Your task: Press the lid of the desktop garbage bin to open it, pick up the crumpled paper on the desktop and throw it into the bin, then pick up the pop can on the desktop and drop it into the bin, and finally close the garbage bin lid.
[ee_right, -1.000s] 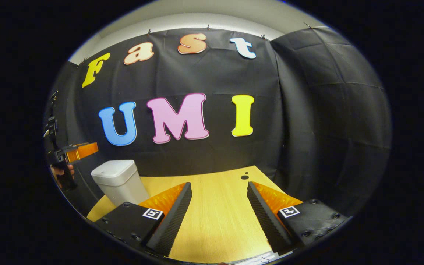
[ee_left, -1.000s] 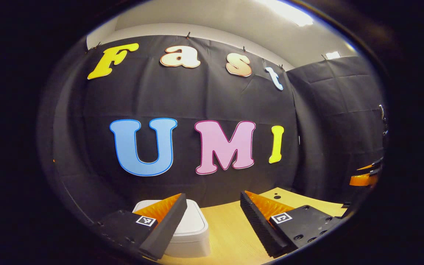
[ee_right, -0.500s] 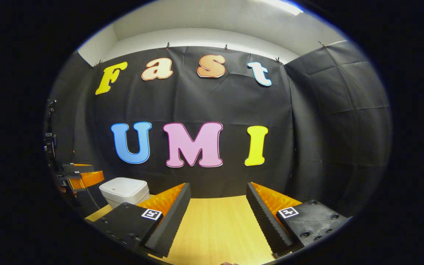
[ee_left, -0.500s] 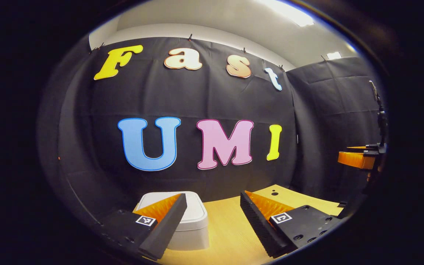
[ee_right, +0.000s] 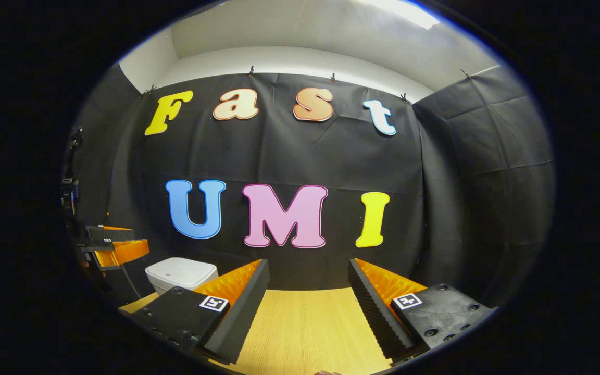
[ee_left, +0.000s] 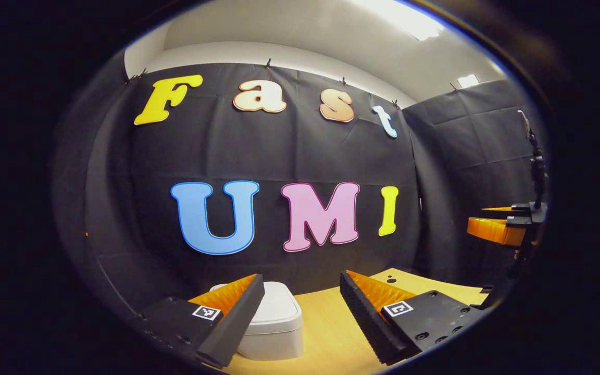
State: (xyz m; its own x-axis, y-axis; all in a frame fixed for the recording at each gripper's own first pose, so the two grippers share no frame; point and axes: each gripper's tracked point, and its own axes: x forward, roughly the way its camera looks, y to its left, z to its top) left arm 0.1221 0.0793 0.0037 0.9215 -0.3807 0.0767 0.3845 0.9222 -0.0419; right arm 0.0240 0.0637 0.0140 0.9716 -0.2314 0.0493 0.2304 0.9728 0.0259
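Count: one white bin [ee_left: 274,325], lid down; two grippers.
Bin: on the table's left part, behind the left gripper's left finger [ee_left: 232,323].
Left gripper [ee_left: 302,317]: fingers spread wide, holding nothing, above the table.
Right gripper [ee_right: 308,307]: fingers spread wide, holding nothing.
Table [ee_right: 300,328]: pale wood.
Room: black cloth walls, lit ceiling.

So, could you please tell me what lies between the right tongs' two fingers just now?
Nothing is held: in the right gripper view, the right tongs stand open over bare wooden desktop; the bin sits off left.
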